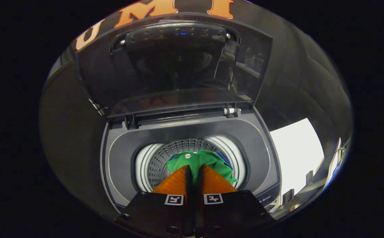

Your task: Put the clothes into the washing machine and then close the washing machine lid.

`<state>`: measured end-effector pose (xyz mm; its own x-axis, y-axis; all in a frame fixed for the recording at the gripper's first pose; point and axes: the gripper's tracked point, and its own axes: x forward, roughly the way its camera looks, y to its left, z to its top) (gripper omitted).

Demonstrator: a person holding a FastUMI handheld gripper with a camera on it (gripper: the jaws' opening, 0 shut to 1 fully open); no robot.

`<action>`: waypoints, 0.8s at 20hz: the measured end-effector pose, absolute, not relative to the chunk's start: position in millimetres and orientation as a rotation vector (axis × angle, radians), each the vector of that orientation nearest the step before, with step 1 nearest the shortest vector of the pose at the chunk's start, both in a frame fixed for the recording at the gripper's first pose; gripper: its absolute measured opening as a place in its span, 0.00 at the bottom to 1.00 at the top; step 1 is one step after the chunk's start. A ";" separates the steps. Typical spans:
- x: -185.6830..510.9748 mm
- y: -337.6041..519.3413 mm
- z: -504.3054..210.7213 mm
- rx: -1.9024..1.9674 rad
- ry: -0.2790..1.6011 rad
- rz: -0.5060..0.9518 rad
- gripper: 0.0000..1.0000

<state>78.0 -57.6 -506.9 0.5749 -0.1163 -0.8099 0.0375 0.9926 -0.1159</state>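
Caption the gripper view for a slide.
Claw shut on green garment over the washer drum, lid raised.

green garment [208,162] partly hidden behind tongs [195,169]

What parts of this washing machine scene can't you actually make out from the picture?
- Gripper view: the near part of the green cloth garment is covered by the gripper, whose fingers are closed on it.
- Gripper view: the bottom of the perforated metal drum is hidden beneath the garment.
- Gripper view: the blue item beside the garment is a sliver, too small to identify.
- Gripper view: the raised dark glass lid shows murky reflections.
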 end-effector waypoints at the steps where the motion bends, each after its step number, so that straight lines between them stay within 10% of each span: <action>1: 79.2 -58.5 -512.8 -0.088 0.957 -0.100 0.09; 9: 72.4 -59.3 -542.6 -0.061 1.013 -0.124 0.27; 16: 59.5 -66.9 -515.8 -0.081 1.012 -0.127 0.71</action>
<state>59.5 -66.9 -515.8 0.5238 -0.1433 -0.8397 0.0680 0.9896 -0.1265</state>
